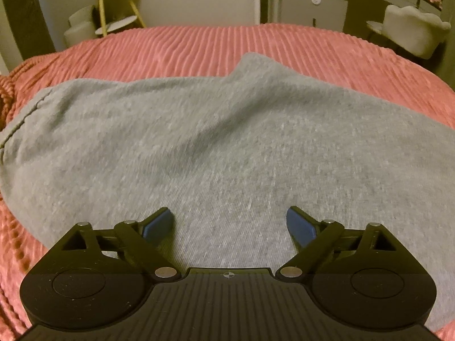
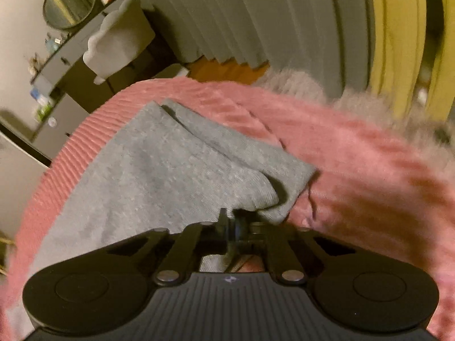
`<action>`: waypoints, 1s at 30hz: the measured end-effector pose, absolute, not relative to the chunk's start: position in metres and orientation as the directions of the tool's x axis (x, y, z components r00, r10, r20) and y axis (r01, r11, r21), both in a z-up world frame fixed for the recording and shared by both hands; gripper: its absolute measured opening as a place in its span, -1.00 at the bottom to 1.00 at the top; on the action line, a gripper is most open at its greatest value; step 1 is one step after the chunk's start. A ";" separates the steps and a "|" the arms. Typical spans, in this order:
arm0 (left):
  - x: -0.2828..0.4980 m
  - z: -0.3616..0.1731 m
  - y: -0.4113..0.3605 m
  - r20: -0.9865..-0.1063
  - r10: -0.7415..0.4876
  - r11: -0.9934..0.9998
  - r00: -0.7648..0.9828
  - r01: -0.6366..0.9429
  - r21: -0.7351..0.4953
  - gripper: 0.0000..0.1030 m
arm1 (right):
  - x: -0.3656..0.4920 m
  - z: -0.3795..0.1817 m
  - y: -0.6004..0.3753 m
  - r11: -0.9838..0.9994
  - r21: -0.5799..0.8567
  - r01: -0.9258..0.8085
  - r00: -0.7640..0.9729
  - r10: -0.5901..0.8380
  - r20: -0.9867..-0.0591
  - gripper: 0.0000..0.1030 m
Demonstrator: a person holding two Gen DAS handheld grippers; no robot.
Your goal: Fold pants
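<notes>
Grey pants [image 1: 199, 142] lie spread across a pink ribbed bedspread [image 1: 199, 45]. My left gripper [image 1: 230, 221] hovers low over the cloth with its blue-padded fingers [image 1: 301, 227] wide apart and nothing between them. In the right wrist view the pants [image 2: 170, 164] end in a doubled-over corner near the fingertips. My right gripper [image 2: 231, 218] has its jaws pressed together at that corner, and the grey fabric bunches and lifts there, pinched between the pads. The bedspread [image 2: 355, 156] lies bare to the right of it.
Beyond the bed's far edge stand a gold side table [image 1: 113, 5], a grey cabinet [image 1: 312, 8] and a pale padded chair [image 1: 412, 31]. The right wrist view shows the chair [image 2: 119, 39], a round mirror [image 2: 69, 2], grey curtains [image 2: 284, 14] and a fluffy grey throw [image 2: 298, 82].
</notes>
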State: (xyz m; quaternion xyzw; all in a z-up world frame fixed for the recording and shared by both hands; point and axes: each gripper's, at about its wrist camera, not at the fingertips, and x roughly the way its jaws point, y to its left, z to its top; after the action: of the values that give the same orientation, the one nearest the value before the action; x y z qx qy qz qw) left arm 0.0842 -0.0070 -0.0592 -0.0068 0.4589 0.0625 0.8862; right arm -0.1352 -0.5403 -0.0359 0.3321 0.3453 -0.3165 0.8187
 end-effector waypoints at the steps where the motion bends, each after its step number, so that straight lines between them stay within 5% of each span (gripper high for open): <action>1: 0.084 -0.058 -0.007 -0.815 0.103 0.992 0.570 -0.115 0.045 0.80 | -0.134 -0.030 -0.534 0.606 0.294 0.740 0.565 -0.322 -0.759 -0.95; 10: 0.056 -0.022 -0.038 -0.769 -0.044 0.998 0.638 0.067 -0.001 0.79 | -0.127 -0.031 -0.525 0.656 -0.022 0.754 0.438 -0.528 -0.727 -0.96; 15: 0.050 -0.023 -0.044 -0.736 -0.021 0.994 0.677 0.091 0.055 0.81 | -0.129 -0.040 -0.502 0.678 -0.128 0.724 0.427 -0.587 -0.688 -0.96; 18: 0.060 -0.044 -0.036 -0.782 -0.005 0.998 0.623 0.057 0.039 0.79 | -0.121 -0.051 -0.510 0.691 -0.170 0.702 0.369 -0.558 -0.744 -0.87; 22: 0.067 -0.056 -0.023 -0.831 -0.009 1.000 0.556 0.008 -0.005 0.79 | -0.117 -0.014 -0.495 0.589 -0.276 0.760 0.339 -0.721 -0.605 -0.10; 26: 0.066 -0.055 -0.022 -0.825 -0.017 1.000 0.565 0.008 -0.015 0.78 | -0.100 0.015 -0.468 0.733 -0.092 0.674 0.543 -0.577 -0.610 -0.05; 30: 0.062 -0.049 -0.019 -0.801 -0.068 0.998 0.595 0.031 -0.062 0.78 | -0.050 -0.004 -0.423 0.922 0.157 0.353 0.699 -0.148 -0.700 0.23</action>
State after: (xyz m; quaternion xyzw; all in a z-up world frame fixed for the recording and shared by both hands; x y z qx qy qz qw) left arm 0.0616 -0.0190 -0.0491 -0.0210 0.4494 -0.0278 0.8926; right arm -0.0503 -0.4229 -0.0041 0.1410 0.3628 -0.1375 0.9108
